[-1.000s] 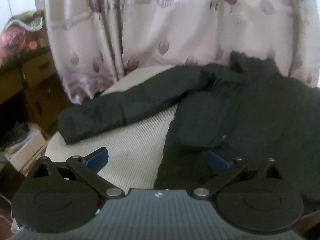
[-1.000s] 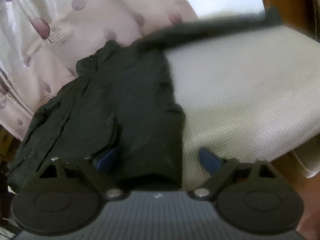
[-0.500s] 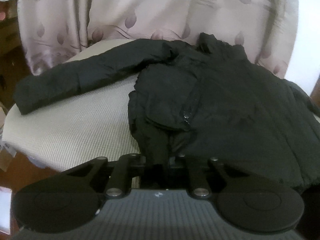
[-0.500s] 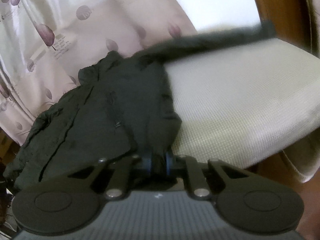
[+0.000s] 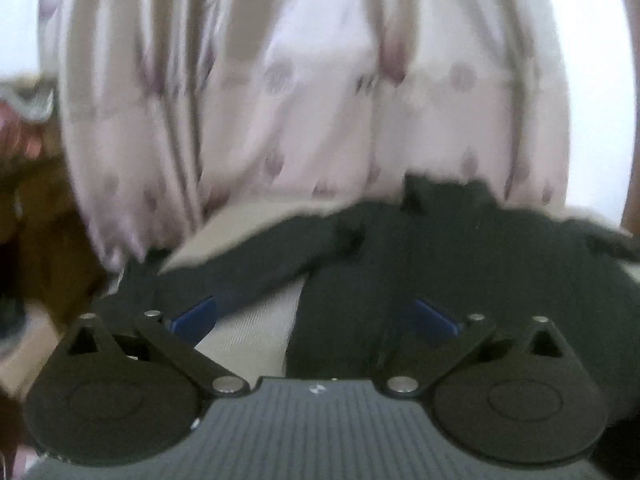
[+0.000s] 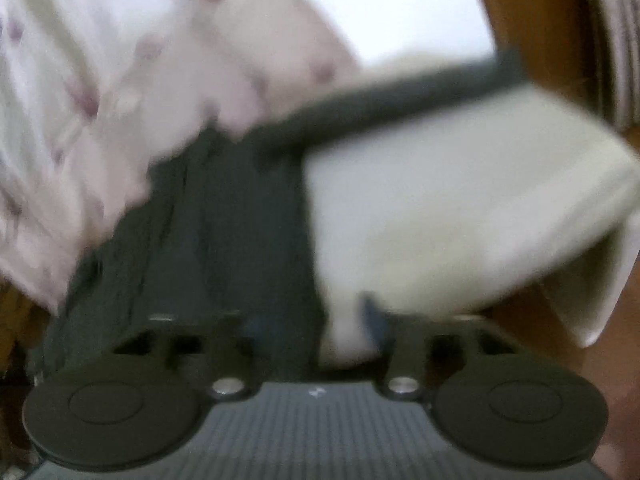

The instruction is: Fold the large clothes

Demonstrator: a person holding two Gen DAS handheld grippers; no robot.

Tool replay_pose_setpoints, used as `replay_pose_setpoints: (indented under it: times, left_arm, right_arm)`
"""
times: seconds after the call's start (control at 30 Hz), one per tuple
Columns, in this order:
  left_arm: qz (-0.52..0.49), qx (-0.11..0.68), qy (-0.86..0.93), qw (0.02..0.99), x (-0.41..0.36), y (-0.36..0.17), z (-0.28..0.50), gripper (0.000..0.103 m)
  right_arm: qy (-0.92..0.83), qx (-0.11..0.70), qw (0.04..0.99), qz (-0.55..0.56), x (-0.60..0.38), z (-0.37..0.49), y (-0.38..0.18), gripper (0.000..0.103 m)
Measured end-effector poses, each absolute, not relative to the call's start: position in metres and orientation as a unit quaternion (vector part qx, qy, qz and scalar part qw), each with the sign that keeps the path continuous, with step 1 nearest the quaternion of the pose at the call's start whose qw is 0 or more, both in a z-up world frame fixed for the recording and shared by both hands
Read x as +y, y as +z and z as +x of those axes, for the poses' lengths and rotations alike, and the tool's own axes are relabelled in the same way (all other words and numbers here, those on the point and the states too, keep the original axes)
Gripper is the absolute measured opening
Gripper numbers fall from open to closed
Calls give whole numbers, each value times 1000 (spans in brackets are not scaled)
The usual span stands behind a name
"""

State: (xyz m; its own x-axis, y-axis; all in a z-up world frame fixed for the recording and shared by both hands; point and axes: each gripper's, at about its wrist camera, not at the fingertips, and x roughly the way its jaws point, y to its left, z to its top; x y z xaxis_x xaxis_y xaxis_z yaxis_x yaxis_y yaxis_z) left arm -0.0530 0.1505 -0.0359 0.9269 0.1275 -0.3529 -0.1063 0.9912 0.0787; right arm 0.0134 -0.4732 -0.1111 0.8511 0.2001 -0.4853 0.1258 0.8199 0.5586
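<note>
Both views smeared by motion blur. Black padded jacket (image 5: 460,264) soft-edged in left wrist view: zip, seams, pocket unreadable; right side cut off by the frame edge, hem hidden behind the left gripper (image 5: 316,316) body. In right wrist view same jacket (image 6: 224,240) reduced to dark streaks; far sleeve a blurred band, cuff not clear. Blue pads (image 6: 374,312) of right gripper (image 6: 310,320) barely discernible, left one lost against dark cloth. Print on pale patterned curtain (image 5: 320,100) only mauve smudges. Cream woven bed cover (image 6: 460,208) textureless, its overhang cut by right edge. Cluttered brown furniture (image 5: 36,216) at far left unidentifiable.
</note>
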Motion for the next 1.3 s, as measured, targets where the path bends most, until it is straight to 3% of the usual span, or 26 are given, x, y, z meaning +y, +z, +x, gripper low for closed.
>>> replay_pose_setpoints:
  times: [0.03, 0.17, 0.4, 0.53, 0.8, 0.87, 0.93, 0.97, 1.1, 1.3]
  left_arm:
    - [27, 176, 52, 983, 144, -30, -43, 103]
    - [5, 166, 38, 985, 116, -26, 10, 103]
    - [35, 179, 48, 982, 77, -65, 101, 103]
    - [60, 197, 56, 977, 77, -93, 131, 103]
    - [0, 220, 72, 973, 109, -124, 152, 103]
    - [-12, 224, 75, 972, 114, -131, 153, 103]
    - [-20, 232, 72, 970, 117, -135, 156, 103]
    - [-25, 233, 69, 970, 118, -136, 156, 103]
    - [-30, 237, 60, 969, 119, -137, 158, 103]
    - [-29, 233, 46, 971, 116, -140, 157, 103]
  right_arm:
    - [17, 243, 917, 317, -485, 26, -103, 101]
    - [-16, 215, 891, 400, -536, 95, -102, 100]
    - [-113, 195, 800, 556, -631, 185, -168, 101]
    - [-128, 172, 798, 563, -643, 224, -191, 101]
    - [-162, 167, 810, 538, -644, 284, -191, 99]
    - [-171, 174, 816, 524, -647, 292, -192, 82]
    - [-198, 197, 816, 507, -652, 296, -196, 20]
    - [-206, 207, 811, 507, -656, 295, -200, 14]
    - [-219, 203, 830, 471, -650, 292, -187, 10]
    - [-131, 104, 873, 459, -596, 305, -115, 9]
